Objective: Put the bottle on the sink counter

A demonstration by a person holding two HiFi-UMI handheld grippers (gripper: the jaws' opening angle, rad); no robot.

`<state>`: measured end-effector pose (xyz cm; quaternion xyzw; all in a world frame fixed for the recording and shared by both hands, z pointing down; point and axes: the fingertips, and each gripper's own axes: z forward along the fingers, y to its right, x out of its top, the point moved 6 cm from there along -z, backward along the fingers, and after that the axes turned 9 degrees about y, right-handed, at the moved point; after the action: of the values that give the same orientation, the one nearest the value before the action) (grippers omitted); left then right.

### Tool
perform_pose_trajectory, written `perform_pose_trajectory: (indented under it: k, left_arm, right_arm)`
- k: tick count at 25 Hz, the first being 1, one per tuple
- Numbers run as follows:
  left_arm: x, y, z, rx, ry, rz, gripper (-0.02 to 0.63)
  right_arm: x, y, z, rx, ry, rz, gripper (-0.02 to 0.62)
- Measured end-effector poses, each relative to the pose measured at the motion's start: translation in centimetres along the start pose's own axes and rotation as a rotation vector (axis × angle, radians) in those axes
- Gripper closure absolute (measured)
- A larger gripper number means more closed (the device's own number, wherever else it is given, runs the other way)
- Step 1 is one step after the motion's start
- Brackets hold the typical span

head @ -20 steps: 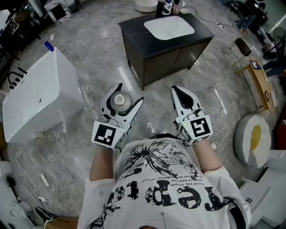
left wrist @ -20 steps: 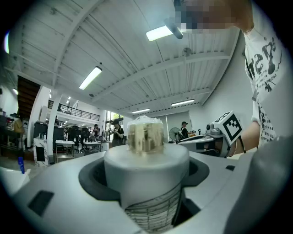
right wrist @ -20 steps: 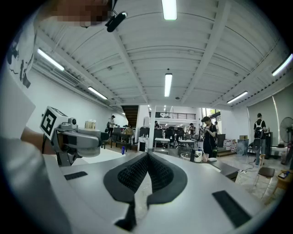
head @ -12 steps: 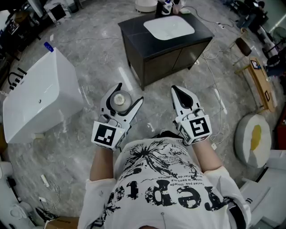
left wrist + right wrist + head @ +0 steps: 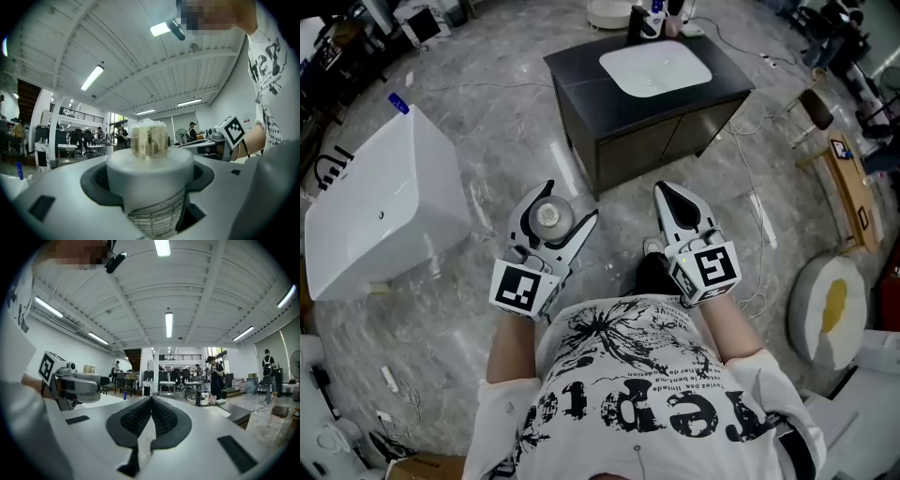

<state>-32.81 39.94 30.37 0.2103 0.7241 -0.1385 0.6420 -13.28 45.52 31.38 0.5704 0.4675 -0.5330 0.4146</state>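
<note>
My left gripper [image 5: 551,217] is shut on a grey bottle [image 5: 549,216] with a pale cap, held upright at chest height. In the left gripper view the bottle [image 5: 151,180] fills the space between the two jaws, its cap [image 5: 149,138] on top. My right gripper [image 5: 679,199] is shut with nothing in it; its dark pads [image 5: 151,420] meet in the right gripper view. The sink counter [image 5: 581,80], a dark cabinet with a white basin [image 5: 655,68], stands ahead on the floor, apart from both grippers.
A white bathtub [image 5: 380,211] stands on the left. Small bottles [image 5: 651,21] sit at the counter's back edge. Cables [image 5: 757,202] run over the grey marble floor on the right, near a wooden bench [image 5: 848,183] and a round white object [image 5: 827,309].
The sink counter has drawn slightly nearer and shifted in the head view as the person steps forward; one foot now shows between the grippers. Both grippers keep their hold and pose.
</note>
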Motion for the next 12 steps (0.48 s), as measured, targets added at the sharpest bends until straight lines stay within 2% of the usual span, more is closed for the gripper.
perform_pose_trajectory:
  k: [5,12]
  left_arm:
    - [-2.0,-1.1,8.3,0.041,-0.018,0.012,0.256]
    - [-3.2,-2.4,23.7,0.144,-0.018,0.014,0.256]
  right_arm:
    - [-1.1,7.8,4.6,0.068,-0.003,0.011,0.581]
    - [-1.5,22.9,11.9,0.186,-0.034,0.033,0.581]
